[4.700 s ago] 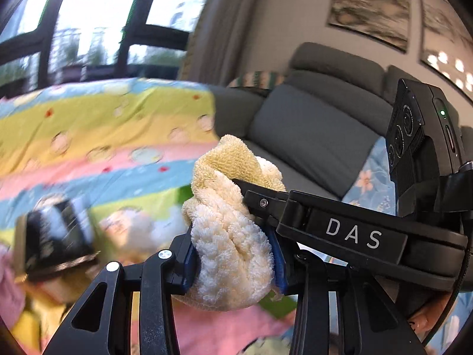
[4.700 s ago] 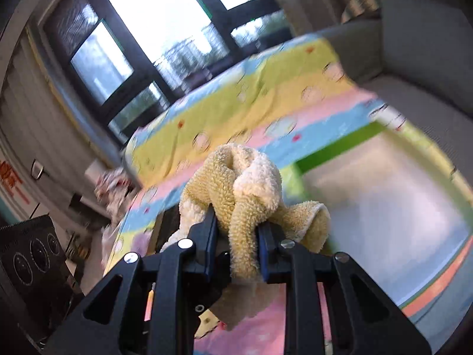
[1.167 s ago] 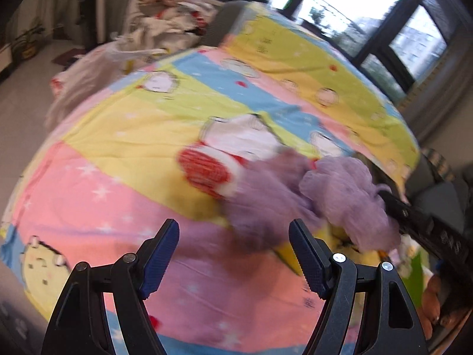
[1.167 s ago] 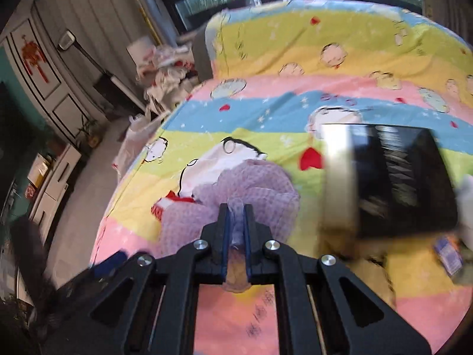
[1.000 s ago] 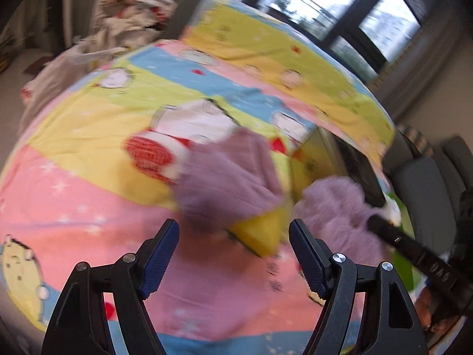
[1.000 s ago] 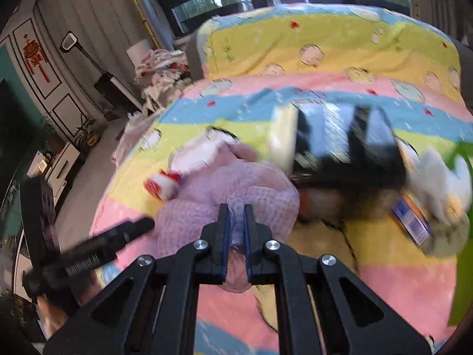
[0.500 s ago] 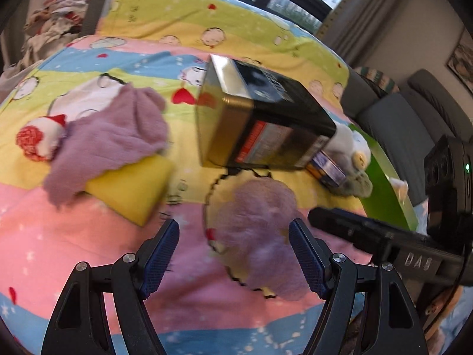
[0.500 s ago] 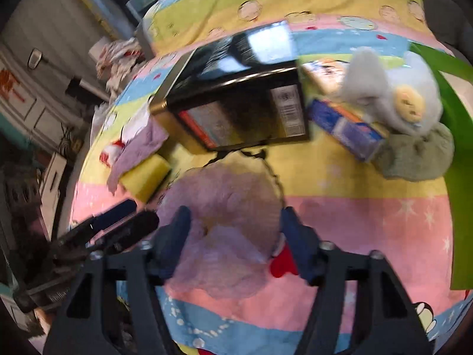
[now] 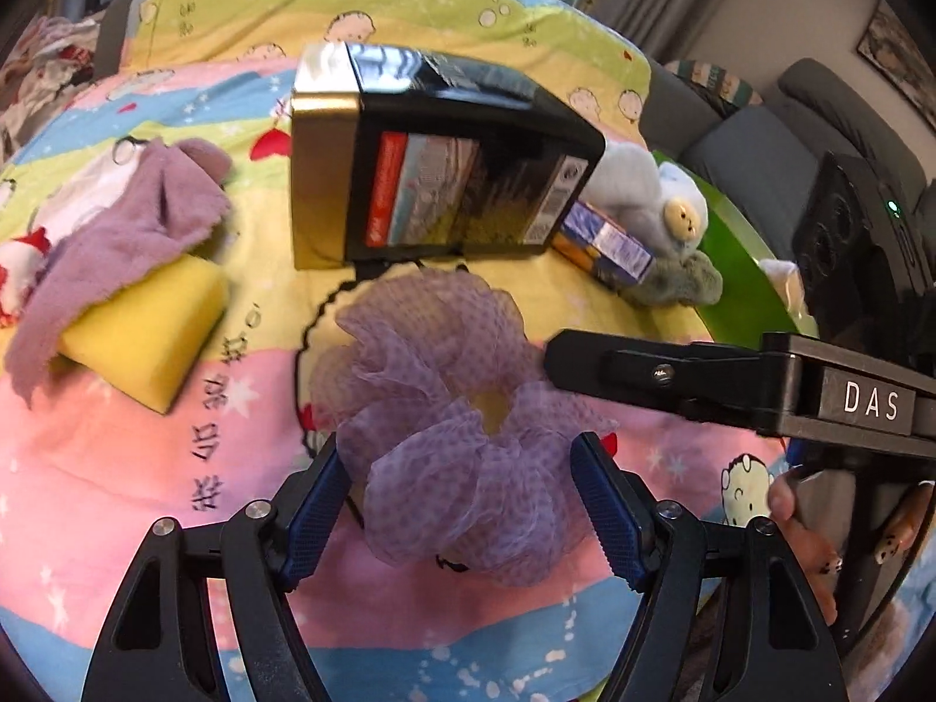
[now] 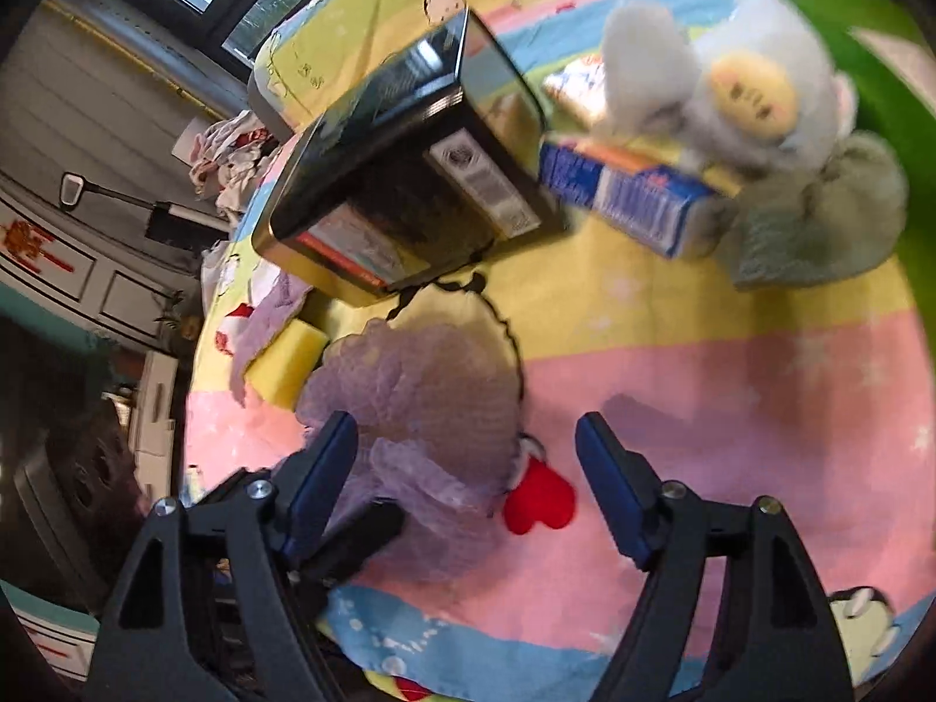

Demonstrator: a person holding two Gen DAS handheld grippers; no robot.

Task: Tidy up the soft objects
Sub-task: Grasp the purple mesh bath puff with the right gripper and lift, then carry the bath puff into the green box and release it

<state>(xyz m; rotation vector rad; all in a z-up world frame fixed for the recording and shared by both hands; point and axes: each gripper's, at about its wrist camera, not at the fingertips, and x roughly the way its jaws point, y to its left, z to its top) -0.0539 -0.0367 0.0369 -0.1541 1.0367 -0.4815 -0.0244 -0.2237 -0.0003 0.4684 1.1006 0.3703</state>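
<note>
Scrunchie (image 9: 444,409) on the bedsheet (image 9: 175,479) in front of the tin box (image 9: 433,158), sponge (image 9: 146,327) to its left under a cloth (image 9: 117,228), small carton (image 9: 602,243) and plush toy (image 9: 649,199) right of the box

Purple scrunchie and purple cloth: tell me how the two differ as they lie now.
The purple scrunchie is sheer, dotted mesh gathered into a ruffled ring with a hole in the middle; the purple cloth is opaque, fuzzy and lies as a loose crumpled sheet. The scrunchie rests directly on the bedsheet, between the left gripper's open jaws; the cloth is draped over a yellow sponge, off to the side. Both are soft and pale purple.
</note>
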